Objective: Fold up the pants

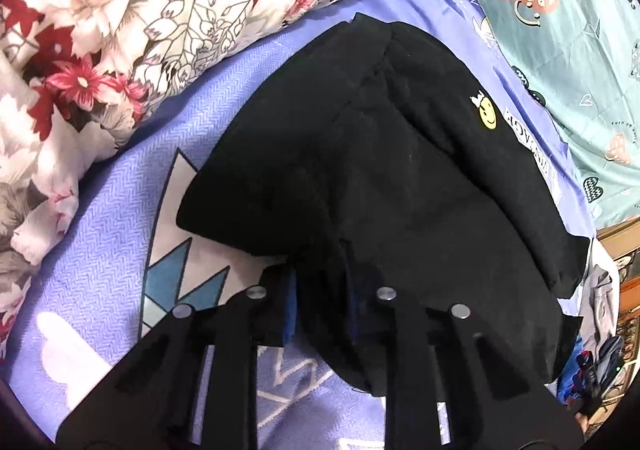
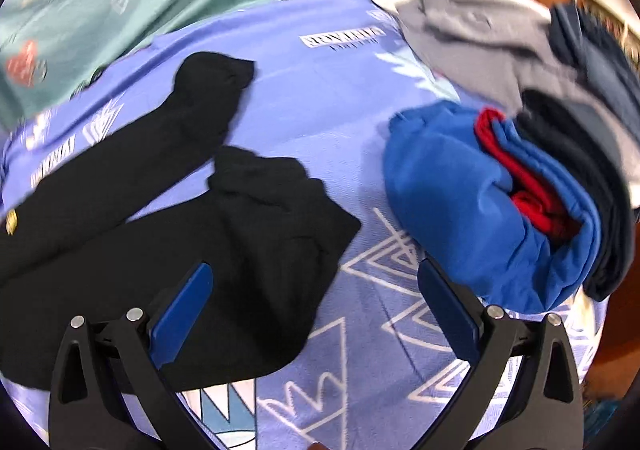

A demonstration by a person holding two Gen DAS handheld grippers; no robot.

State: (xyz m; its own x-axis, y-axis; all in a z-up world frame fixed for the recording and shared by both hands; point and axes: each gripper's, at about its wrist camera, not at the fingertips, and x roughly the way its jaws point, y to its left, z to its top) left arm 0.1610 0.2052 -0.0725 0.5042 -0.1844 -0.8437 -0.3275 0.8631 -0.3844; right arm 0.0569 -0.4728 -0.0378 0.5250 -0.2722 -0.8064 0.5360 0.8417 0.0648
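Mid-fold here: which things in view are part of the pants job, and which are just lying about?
Job:
- black pants
- left gripper, shut on the pants
- right gripper, open above the purple bedsheet

Lying about:
- floral quilt
- blue garment
- grey garment
- teal sheet

Matt black cloth pants (image 1: 380, 178) lie on a woven purple sheet (image 1: 112, 242); at ten o'clock, a soft floral quilt (image 1: 120, 30); gripper pads (image 2: 182, 314) look smooth blue plastic.
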